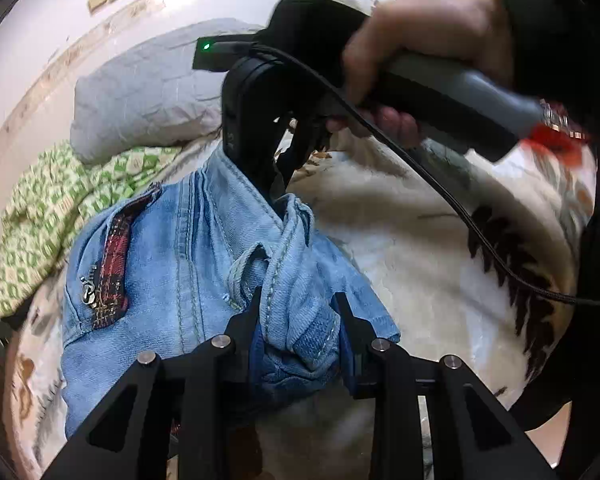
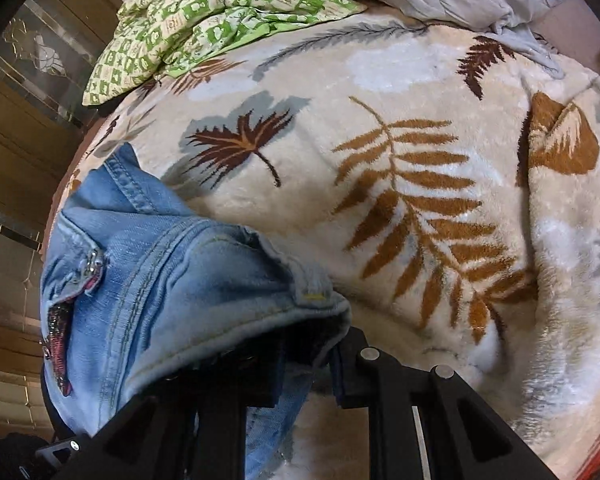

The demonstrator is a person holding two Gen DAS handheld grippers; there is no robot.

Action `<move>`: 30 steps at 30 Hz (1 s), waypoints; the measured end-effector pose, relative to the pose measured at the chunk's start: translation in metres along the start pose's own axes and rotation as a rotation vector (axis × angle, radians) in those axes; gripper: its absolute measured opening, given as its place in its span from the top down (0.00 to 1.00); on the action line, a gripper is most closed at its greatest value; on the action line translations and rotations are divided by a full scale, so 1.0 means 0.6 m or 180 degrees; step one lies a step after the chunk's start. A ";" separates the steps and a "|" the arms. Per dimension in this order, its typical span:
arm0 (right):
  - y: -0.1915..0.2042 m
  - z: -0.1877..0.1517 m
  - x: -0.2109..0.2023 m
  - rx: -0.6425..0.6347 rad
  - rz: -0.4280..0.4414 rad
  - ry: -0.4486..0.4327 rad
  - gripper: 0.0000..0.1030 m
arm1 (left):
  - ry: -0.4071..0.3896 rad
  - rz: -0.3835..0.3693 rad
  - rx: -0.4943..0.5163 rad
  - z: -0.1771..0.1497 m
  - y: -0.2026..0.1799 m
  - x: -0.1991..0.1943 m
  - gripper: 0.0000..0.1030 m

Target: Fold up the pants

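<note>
Both grippers' fingers [image 1: 256, 312] pinch the jeans [image 1: 172, 240] at center frame; the denim looks heavy and floppy, best held by its thick seamed edges.

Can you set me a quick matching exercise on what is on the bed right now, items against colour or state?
Items:
1. jeans
2. pillow
3. checked cloth
4. blanket

Descriptions:
A. green and cream, crumpled near the pillow
B. cream plush with brown leaf print
C. pale grey, quilted
D. light blue denim, gripped by both the left gripper and the right gripper

Pairs: 1-D, 2-C, 3-A, 4-B
</note>
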State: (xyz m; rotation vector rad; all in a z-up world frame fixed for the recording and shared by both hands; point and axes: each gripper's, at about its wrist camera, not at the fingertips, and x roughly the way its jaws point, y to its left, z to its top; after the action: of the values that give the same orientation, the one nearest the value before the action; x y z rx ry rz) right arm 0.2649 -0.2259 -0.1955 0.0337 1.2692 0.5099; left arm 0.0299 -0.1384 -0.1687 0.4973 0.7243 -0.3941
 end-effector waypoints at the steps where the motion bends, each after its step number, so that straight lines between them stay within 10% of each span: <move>1: 0.001 0.001 -0.001 -0.0001 -0.0006 -0.0005 0.78 | 0.0000 -0.0027 -0.0028 0.001 0.004 -0.001 0.68; 2: 0.003 0.001 -0.005 -0.0010 -0.0034 -0.0015 0.73 | -0.0015 -0.0061 -0.0032 0.002 0.000 -0.006 0.65; 4: 0.005 -0.001 -0.014 -0.0011 -0.0149 -0.0029 0.56 | -0.0131 -0.0262 -0.0075 0.007 0.008 -0.024 0.22; 6: -0.001 -0.004 -0.039 0.0006 -0.0211 -0.0028 0.30 | -0.0179 -0.0345 -0.0039 0.008 0.010 -0.042 0.00; 12: -0.018 -0.038 -0.139 0.0049 -0.0432 -0.0246 0.25 | -0.0527 -0.0312 0.0043 0.003 0.042 -0.133 0.00; 18: -0.021 -0.089 -0.208 0.0410 0.0168 -0.0541 0.07 | -0.0541 -0.0703 -0.0769 -0.003 0.195 -0.185 0.00; 23: 0.005 -0.133 -0.198 0.0758 0.0835 -0.0612 0.01 | -0.0312 -0.1030 -0.1421 -0.030 0.312 -0.145 0.00; 30: 0.049 -0.164 -0.141 0.0958 0.0990 -0.0509 0.00 | 0.0061 -0.1874 -0.2312 -0.064 0.396 -0.037 0.00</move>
State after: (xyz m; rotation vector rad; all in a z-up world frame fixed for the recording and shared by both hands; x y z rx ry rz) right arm 0.1473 -0.2569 -0.1410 0.5215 1.1791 0.5656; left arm 0.1137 0.0800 -0.1084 -0.4132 0.9659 -0.6319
